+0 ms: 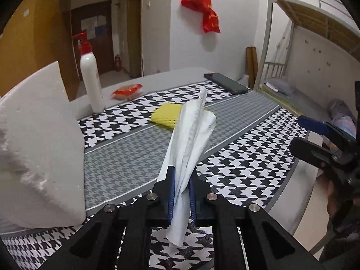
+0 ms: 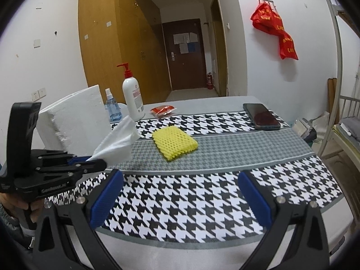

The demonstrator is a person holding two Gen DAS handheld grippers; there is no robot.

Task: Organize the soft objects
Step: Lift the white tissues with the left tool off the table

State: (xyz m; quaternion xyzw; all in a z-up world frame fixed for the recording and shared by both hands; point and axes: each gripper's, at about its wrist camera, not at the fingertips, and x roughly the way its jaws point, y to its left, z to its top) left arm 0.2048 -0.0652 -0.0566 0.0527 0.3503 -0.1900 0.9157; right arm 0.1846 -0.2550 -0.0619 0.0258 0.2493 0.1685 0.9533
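Observation:
My left gripper (image 1: 181, 181) is shut on a crumpled white tissue (image 1: 193, 130) and holds it above the houndstooth cloth (image 1: 236, 168). In the right wrist view the left gripper (image 2: 99, 160) shows at the left, with the tissue (image 2: 119, 141) sticking up from it. A yellow foam net pad (image 2: 174, 144) lies on the grey middle stripe; it also shows in the left wrist view (image 1: 164, 114), behind the tissue. A white foam block (image 1: 38, 148) stands at the left. My right gripper (image 2: 180, 186) is open and empty above the cloth's near part.
A white pump bottle (image 2: 133, 96), a blue spray bottle (image 2: 112, 108) and a red packet (image 2: 163, 110) stand at the table's back. A black phone (image 2: 261, 115) lies at the back right. A metal bunk bed (image 1: 299, 45) stands to the right.

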